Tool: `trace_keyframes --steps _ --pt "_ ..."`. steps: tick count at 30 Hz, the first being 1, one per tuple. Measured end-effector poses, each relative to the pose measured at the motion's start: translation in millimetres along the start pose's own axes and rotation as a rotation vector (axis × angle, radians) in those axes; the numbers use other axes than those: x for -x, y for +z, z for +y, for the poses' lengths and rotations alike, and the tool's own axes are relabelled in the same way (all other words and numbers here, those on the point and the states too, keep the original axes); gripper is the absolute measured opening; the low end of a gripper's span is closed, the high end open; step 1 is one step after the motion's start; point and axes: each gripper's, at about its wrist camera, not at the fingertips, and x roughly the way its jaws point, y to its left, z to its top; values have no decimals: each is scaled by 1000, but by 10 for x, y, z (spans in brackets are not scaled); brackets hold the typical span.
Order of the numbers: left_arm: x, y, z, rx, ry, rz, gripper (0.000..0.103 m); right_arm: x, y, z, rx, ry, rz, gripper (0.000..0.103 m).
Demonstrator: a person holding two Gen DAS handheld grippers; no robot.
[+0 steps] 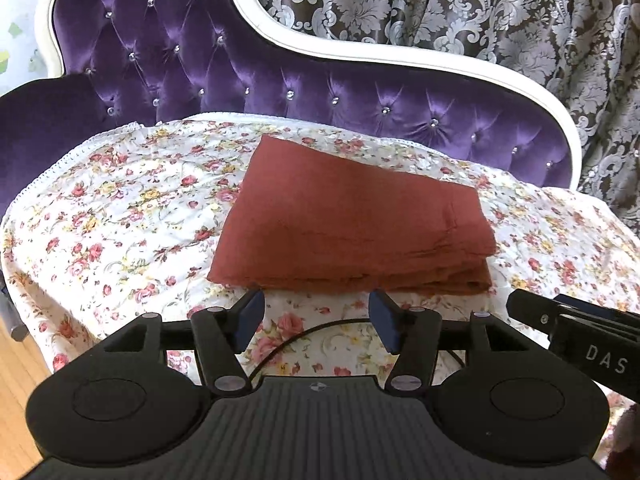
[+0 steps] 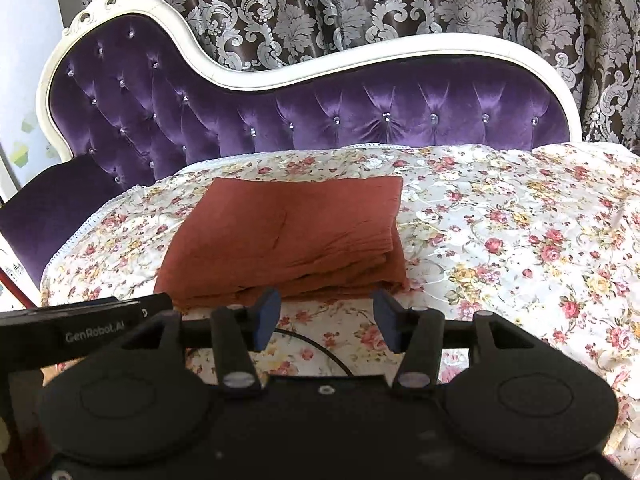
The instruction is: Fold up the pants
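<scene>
Rust-red pants [image 1: 344, 216] lie folded into a flat stacked rectangle on the floral quilt [image 1: 120, 216]; they also show in the right wrist view [image 2: 288, 236]. My left gripper [image 1: 316, 316] is open and empty, just in front of the pants' near edge, apart from the cloth. My right gripper [image 2: 326, 316] is open and empty, just in front of the same near edge. The right gripper's body shows at the right edge of the left wrist view [image 1: 580, 324]. The left gripper's body shows at the left of the right wrist view [image 2: 80, 328].
The quilt covers a purple tufted chaise with a white frame [image 2: 320, 112]. A patterned curtain [image 2: 400, 0] hangs behind. A black cable [image 1: 304, 336] runs under the grippers. Wooden floor [image 1: 16, 376] shows at lower left. More quilt [image 2: 520, 240] stretches to the right of the pants.
</scene>
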Motion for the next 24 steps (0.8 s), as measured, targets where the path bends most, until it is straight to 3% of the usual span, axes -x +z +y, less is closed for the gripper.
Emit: trace_keyframes --steps 24 --pt "38 -30 0 -8 10 10 57 -31 -21 23 17 3 31 55"
